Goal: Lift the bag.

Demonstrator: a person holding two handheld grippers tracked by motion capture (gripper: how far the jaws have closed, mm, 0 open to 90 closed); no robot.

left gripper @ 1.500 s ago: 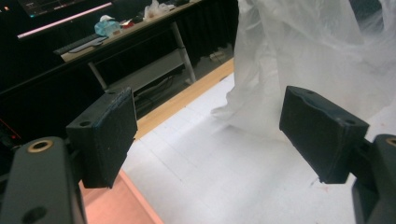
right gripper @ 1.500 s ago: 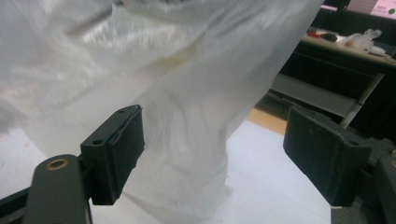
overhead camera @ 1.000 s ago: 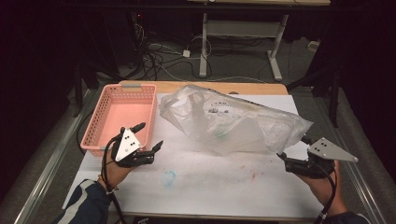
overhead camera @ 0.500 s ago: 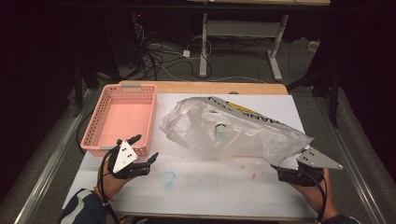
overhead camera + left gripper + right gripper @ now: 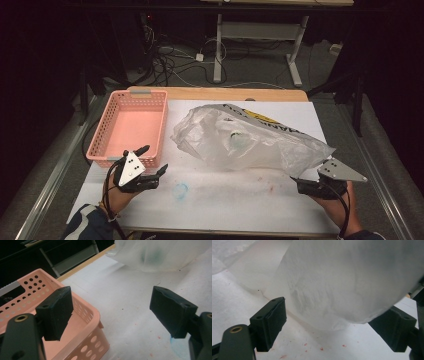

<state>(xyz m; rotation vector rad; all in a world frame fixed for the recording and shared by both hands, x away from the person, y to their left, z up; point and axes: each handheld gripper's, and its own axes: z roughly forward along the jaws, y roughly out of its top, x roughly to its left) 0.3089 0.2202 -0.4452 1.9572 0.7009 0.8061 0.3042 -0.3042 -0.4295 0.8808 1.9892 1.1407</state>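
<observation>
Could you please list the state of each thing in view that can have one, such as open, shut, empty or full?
Left gripper: open, holding nothing, beside the basket's near corner.
Right gripper: open, the bag's end between its fingers, not clamped.
Plastic bag: lying crumpled on the table, something greenish inside.
Pink basket: upright, empty.
Table: covered in white paper, stained red and blue.
</observation>
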